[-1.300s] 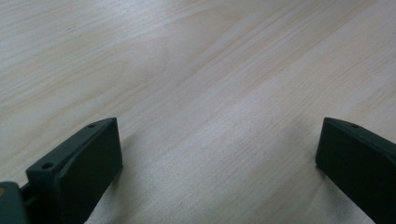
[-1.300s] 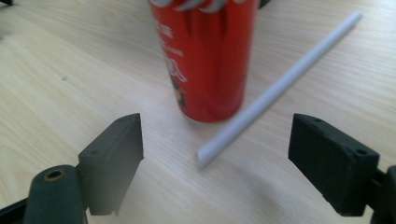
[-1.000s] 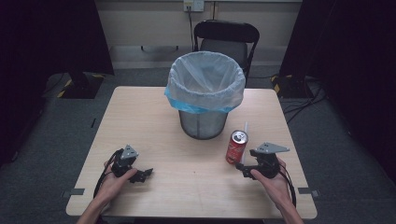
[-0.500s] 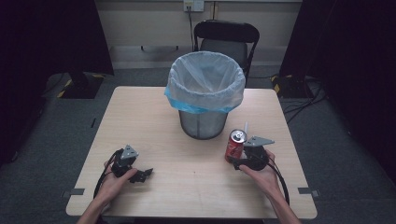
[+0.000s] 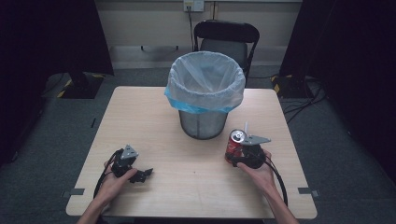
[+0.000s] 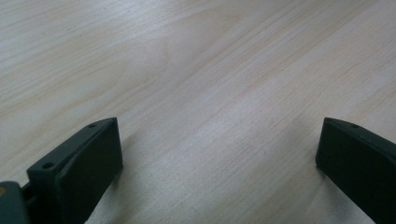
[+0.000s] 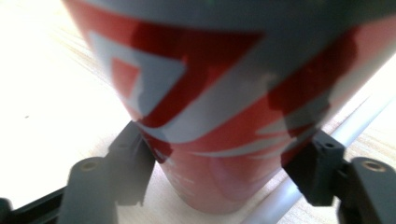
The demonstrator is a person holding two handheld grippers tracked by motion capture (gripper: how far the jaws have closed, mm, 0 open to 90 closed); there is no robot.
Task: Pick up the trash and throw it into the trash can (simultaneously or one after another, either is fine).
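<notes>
One red can (image 5: 235, 144) stands upright, long axis vertical.

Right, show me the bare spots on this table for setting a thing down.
Free: the wide middle of the table between the left claw and the can, and the far left stretch beside the bin. Crowded: near right, where the right claw flanks the can.

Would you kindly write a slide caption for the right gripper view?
Right claw closing around an upright red soda can on the wooden table.
</notes>
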